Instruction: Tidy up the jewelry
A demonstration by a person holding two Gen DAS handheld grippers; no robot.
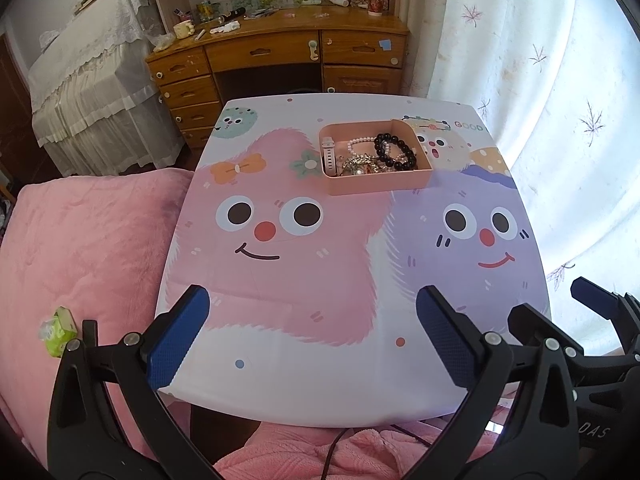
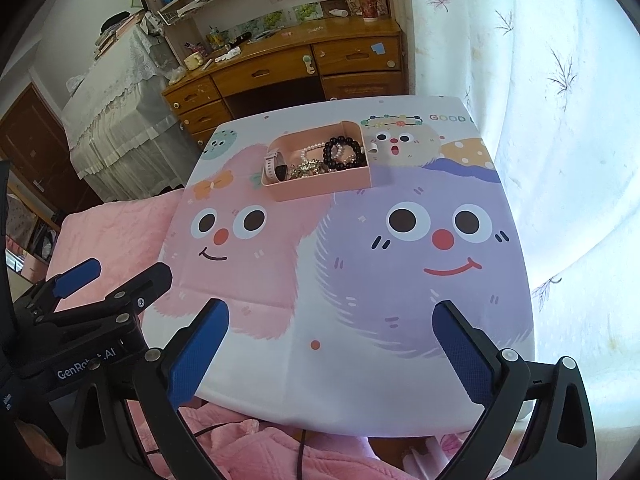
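A pink tray [image 1: 376,185] [image 2: 320,191] stands on the far middle of the cartoon-print table [image 1: 304,280] [image 2: 340,360]. In it lie a black bead bracelet [image 1: 394,152] [image 2: 343,155], a pearl bracelet [image 1: 358,143] [image 2: 311,149], a white watch [image 1: 329,153] [image 2: 274,166] and a heap of gold-coloured pieces [image 1: 360,165] [image 2: 306,169]. My left gripper [image 1: 313,332] is open and empty over the table's near edge. My right gripper [image 2: 331,350] is open and empty beside it, also at the near edge. Both are far from the tray.
A pink blanket [image 1: 80,248] lies left of the table, with a green tissue pack [image 1: 58,330] on it. A wooden desk [image 1: 280,52] stands behind the table. A white curtain [image 1: 540,80] hangs at the right. A black cable [image 2: 302,452] runs under the near edge.
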